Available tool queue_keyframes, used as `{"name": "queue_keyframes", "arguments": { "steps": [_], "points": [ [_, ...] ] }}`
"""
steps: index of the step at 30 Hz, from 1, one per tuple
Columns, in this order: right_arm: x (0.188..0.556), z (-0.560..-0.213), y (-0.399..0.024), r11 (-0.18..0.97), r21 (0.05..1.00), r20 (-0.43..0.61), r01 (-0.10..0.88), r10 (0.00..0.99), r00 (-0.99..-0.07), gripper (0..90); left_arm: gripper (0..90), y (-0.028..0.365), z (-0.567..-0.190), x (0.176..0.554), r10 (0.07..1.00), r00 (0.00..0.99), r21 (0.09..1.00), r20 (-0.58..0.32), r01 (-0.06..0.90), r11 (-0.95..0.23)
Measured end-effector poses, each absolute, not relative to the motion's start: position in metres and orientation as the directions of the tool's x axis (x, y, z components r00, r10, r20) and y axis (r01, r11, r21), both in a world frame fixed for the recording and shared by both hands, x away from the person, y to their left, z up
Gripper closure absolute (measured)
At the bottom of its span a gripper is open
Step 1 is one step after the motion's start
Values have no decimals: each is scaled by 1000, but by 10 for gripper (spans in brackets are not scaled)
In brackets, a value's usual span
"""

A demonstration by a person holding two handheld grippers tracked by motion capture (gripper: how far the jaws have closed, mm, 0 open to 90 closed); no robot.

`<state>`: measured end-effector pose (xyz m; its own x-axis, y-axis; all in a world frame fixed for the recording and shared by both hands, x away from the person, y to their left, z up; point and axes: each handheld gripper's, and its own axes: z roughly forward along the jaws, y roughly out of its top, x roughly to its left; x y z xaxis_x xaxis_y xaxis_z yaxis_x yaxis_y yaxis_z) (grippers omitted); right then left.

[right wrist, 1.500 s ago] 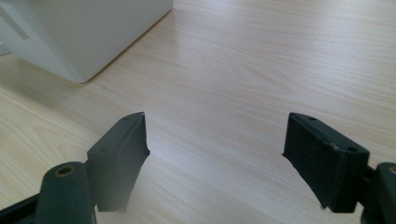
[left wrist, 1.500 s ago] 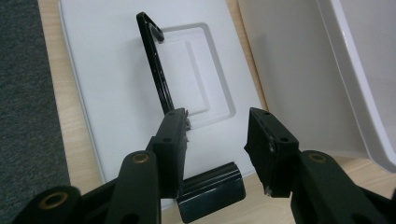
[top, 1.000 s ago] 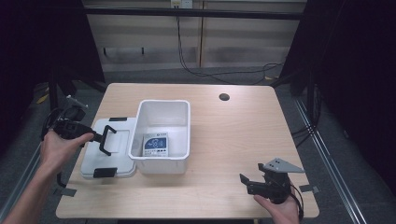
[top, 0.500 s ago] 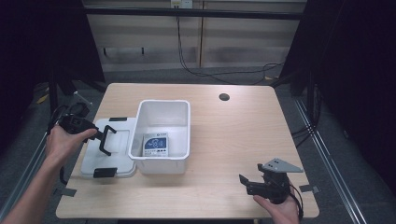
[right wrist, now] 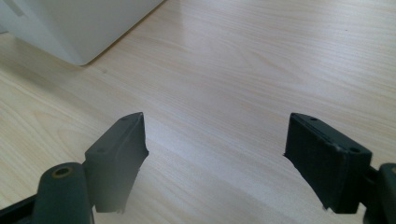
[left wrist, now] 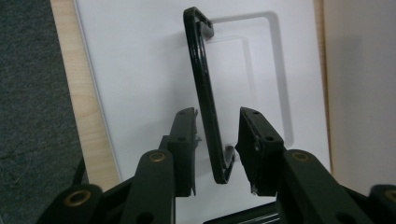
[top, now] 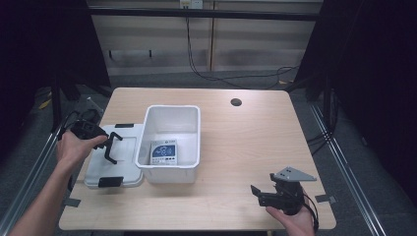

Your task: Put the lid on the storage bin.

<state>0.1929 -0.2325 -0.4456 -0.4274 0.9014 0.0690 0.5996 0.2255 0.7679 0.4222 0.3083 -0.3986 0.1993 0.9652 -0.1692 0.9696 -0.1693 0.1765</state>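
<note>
Our left claw [left wrist: 215, 140] has just been closing around the lid's black handle [left wrist: 205, 98], not yet pinching it. If we squeeze off-centre, the lid [top: 98, 169] could slip. Our right claw [right wrist: 215, 163] rests wide open.

Pale wooden table [top: 255, 147] on grey floor [top: 236, 81], dark surroundings.

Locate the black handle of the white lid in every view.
High view: black handle stands up from the white lid, left of the white bin, at the left tool.
Left gripper view: centre, running top to bottom, between the jaws.
Right gripper view: not in it.
Shared landmark: the white lid.
</note>
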Motion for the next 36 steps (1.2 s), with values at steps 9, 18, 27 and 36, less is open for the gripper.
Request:
{"name": "queue_keyframes", "arguments": {
  "steps": [9, 18, 27, 36],
  "points": [
    [194, -447, -232, 229, 759, 75, 610, 900, -430, 200, 730, 303, -408, 429, 973, 163, 146, -165, 979, -139],
    [194, -447, -231, 229, 757, 80, 612, 897, -434, 199, 771, 286, -411, 436, 982, 148, 113, -118, 984, -134],
    [194, -448, -230, 233, 750, 85, 619, 894, -440, 198, 794, 277, -419, 441, 992, 107, 80, -72, 992, -101],
    [195, -449, -230, 239, 746, 86, 622, 891, -445, 197, 843, 277, -417, 442, 994, 75, 66, -74, 995, -71]
  ]
}}
